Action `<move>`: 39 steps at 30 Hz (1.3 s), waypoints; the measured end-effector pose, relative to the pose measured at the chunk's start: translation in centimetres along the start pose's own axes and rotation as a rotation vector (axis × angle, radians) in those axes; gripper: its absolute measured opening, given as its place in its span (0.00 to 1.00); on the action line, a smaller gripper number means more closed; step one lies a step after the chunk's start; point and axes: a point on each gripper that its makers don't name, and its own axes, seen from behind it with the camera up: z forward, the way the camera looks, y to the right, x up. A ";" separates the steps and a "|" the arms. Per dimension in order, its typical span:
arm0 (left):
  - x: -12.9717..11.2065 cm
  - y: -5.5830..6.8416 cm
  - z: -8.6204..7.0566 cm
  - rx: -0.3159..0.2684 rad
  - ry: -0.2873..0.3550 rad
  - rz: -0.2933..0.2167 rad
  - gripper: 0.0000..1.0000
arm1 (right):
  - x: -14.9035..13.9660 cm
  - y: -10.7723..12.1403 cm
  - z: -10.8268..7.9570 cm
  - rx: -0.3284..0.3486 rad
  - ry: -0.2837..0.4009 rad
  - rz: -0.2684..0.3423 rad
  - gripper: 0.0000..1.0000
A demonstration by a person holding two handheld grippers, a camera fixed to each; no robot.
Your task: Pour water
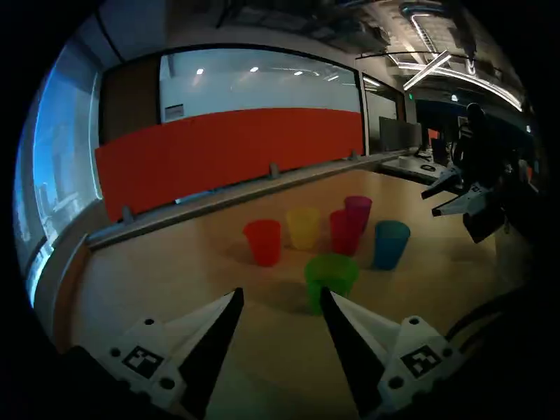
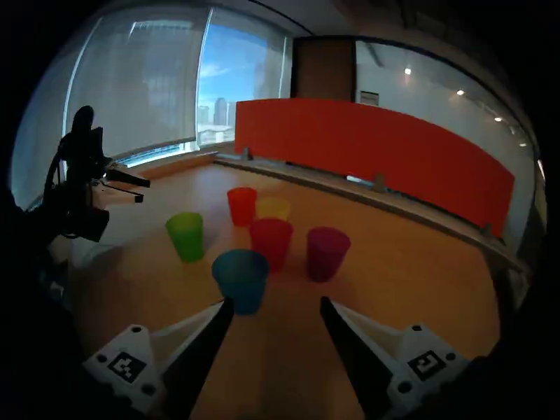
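6 translucent plastic cups stand upright in a loose cluster on the counter [image 1: 175, 280], all tapered and open-topped. The red cup [image 1: 344, 232] sits in the middle. The magenta cup [image 1: 358, 210] and the yellow cup [image 1: 303, 227] are each just beside the red cup. The orange cup [image 1: 263, 241] stands past the yellow one, on the side away from the red cup. The blue cup [image 1: 390, 243] and the green cup [image 1: 330, 278] stand near the red cup, a little apart from it. Whether any cup holds water cannot be told.

The left hand-held gripper [image 1: 280, 292] is released, its fingers spread with nothing between them. It is held short of the red cup on the green cup's side. The right hand-held gripper [image 2: 276, 302] is also released and empty, held short of the red cup on the blue cup's side.

The counter is pale wood, smooth and lit unevenly. A long orange-red partition [image 1: 231, 150] runs along the counter's edge beyond the red cup. In the right gripper view, tall windows [image 2: 238, 84] show blue sky and towers, partly covered by a blind [image 2: 140, 91]. Strip lights [image 1: 427, 70] cross the dark ceiling.
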 end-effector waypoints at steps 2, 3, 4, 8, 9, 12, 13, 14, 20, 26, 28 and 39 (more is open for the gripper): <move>0.7 -0.5 -0.4 0.034 0.033 -0.006 0.80 | 0.5 0.7 -0.1 -0.035 0.022 -0.002 0.95; 1.1 -0.8 -0.6 0.050 0.048 -0.009 0.80 | 0.8 1.0 -0.1 -0.051 0.032 -0.003 0.95; 1.4 -1.2 -0.8 0.070 0.065 -0.016 0.80 | 1.1 1.5 -0.2 -0.074 0.045 -0.002 0.95; 2.9 -2.8 -1.7 0.146 0.130 -0.046 0.80 | 2.7 3.6 -0.6 -0.167 0.101 0.010 0.95; 3.2 -3.2 -2.0 0.165 0.146 -0.054 0.80 | 3.1 4.2 -0.8 -0.191 0.117 0.015 0.95; 4.0 -4.2 -2.8 0.219 0.192 -0.077 0.80 | 4.8 6.0 -1.5 -0.263 0.182 0.034 0.96; 4.2 -4.5 -3.0 0.233 0.204 -0.079 0.80 | 5.3 6.5 -1.9 -0.285 0.203 0.041 0.96; 4.4 -4.7 -3.2 0.246 0.215 -0.081 0.80 | 5.8 6.9 -2.2 -0.305 0.223 0.046 0.95; 5.9 -6.5 -4.2 0.342 0.279 -0.088 0.80 | 7.8 8.6 -3.5 -0.411 0.312 0.056 0.95; 6.9 -6.9 -4.6 0.387 0.322 -0.102 0.80 | 8.7 9.6 -4.5 -0.517 0.369 0.043 0.95; 6.8 -6.8 -4.5 0.391 0.325 -0.108 0.80 | 8.9 9.8 -4.8 -0.546 0.386 0.046 0.96; 6.8 -8.0 -5.0 0.490 0.348 -0.096 0.80 | 8.1 11.6 -5.5 -0.590 0.417 0.130 0.96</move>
